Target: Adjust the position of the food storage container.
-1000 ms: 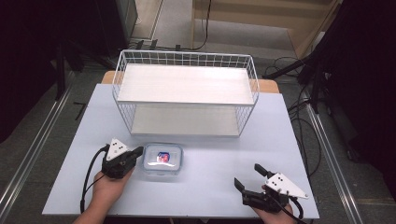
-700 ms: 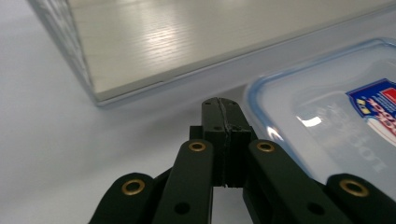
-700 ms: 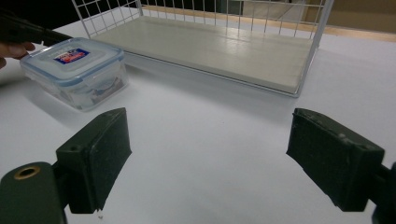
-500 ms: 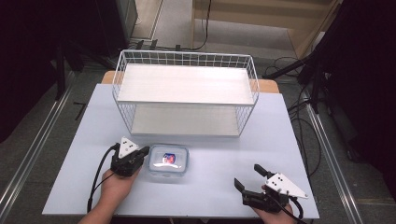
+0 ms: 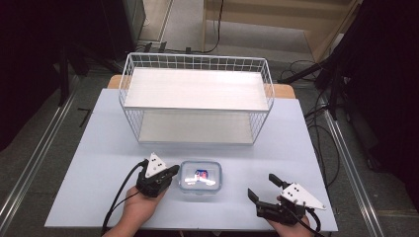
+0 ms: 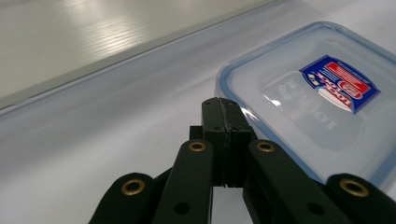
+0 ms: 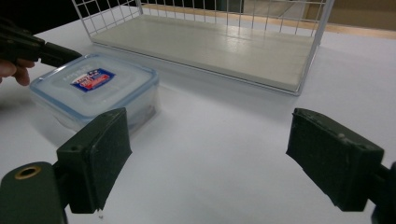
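A clear plastic container with a blue-rimmed lid and a red and blue label sits on the white table near its front edge. My left gripper is at the container's left side, its jaws pressed together with nothing between them. In the left gripper view the shut tips reach the rim of the container; whether they touch it I cannot tell. My right gripper rests to the right of the container, apart from it, jaws wide open. Its view looks past the open fingers at the container and the left gripper.
A white wire rack with two pale shelf boards stands across the back of the table. Its lower shelf lies just beyond the container. Cables trail from both grippers toward the front edge.
My left gripper has slid right, from well left of the container up to its left rim. The right gripper and the container have stayed put.
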A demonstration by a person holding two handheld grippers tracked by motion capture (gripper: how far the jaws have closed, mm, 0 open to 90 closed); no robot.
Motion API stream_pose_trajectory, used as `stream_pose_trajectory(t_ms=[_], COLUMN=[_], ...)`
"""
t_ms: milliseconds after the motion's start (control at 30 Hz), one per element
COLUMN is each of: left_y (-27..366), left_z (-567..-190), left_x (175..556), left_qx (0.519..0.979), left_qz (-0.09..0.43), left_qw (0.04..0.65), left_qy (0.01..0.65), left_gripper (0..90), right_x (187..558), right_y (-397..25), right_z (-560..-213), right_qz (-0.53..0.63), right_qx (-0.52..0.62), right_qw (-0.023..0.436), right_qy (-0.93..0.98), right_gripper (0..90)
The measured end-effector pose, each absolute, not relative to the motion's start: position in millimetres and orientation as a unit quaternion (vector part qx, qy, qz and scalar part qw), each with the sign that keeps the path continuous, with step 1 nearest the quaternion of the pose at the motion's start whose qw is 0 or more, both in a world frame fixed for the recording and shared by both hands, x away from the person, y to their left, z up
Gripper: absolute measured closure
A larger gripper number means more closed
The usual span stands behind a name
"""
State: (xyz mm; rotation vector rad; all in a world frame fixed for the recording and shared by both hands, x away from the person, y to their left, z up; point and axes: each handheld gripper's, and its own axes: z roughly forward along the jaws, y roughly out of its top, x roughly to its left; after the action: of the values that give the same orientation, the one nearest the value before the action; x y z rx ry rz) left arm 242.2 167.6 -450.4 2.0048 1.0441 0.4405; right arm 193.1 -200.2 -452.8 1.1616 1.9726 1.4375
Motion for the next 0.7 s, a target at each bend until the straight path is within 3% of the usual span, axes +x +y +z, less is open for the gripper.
stream_pose_trajectory(t_ms=[433, 700], left_y=[172, 180], left_z=[-445, -433], left_x=[235, 220], left_qx=[0.785, 0.774], left_qz=[0.183, 0.185], left_qw=[0.416, 0.427], left_qy=[0.422, 0.43], left_gripper=[90.0, 84.1], right_x=[192, 192], right_y=[-201, -202], right_z=[-451, -450], right_qz=[0.522, 0.524], right_qx=[0.419, 0.421], right_qw=[0.215, 0.214], right_qy=[0.711, 0.709], right_gripper=[13.6, 13.6])
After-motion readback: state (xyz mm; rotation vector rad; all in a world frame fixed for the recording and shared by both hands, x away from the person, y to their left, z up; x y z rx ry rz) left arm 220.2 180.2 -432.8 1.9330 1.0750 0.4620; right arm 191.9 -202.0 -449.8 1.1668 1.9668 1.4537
